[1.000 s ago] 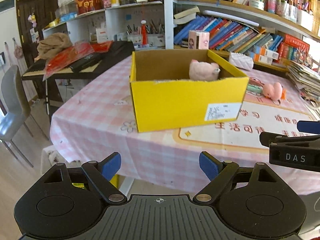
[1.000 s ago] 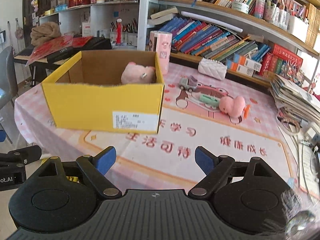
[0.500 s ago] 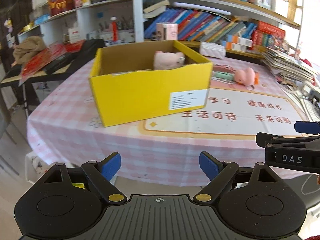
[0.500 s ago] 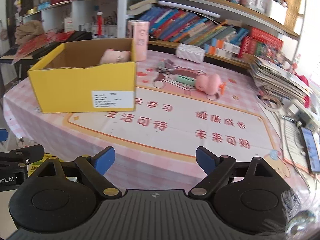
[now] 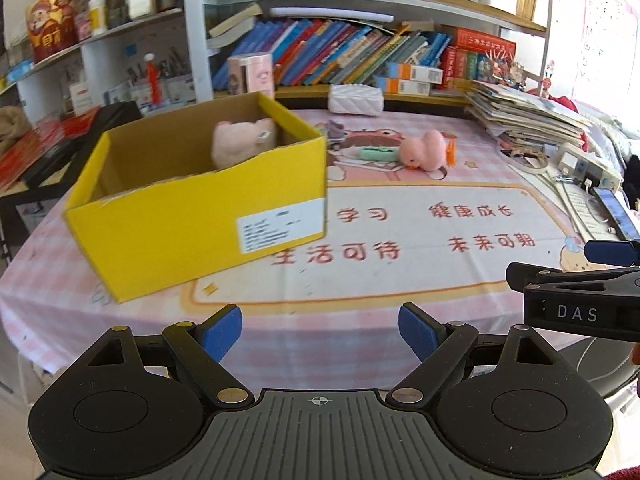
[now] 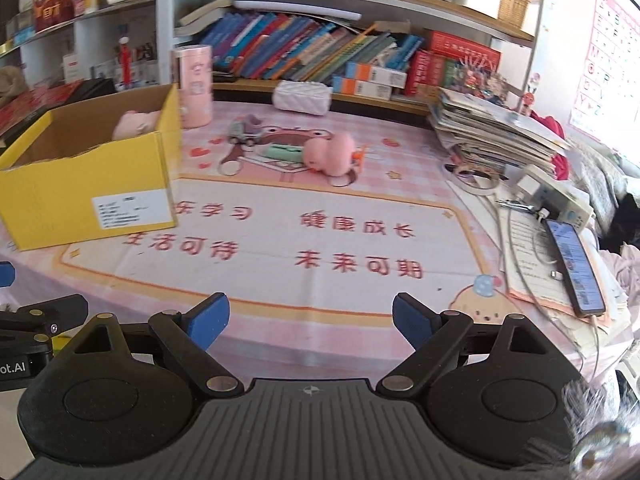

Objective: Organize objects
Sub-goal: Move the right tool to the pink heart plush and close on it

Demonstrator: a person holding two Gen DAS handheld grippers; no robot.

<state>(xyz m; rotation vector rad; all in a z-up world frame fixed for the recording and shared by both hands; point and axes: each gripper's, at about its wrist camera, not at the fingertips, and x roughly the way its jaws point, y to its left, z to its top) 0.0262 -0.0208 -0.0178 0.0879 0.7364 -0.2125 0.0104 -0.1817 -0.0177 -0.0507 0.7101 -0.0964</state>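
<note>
Box (image 5: 192, 236): matt yellow cardboard, raw brown inside, with a white paper label (image 5: 280, 230). Pig (image 5: 236, 142) and pink toy (image 6: 332, 154): soft plush. Tablecloth (image 6: 280, 272): smooth printed cloth. Pouch (image 6: 302, 96): quilted white. Phone (image 6: 576, 268): glossy screen.

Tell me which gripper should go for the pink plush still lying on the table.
Right, probably. In the right wrist view the pink plush lies nearly straight beyond the open, empty right gripper. From the left gripper, also open, it sits off to the right, with the yellow box looming closer.
</note>
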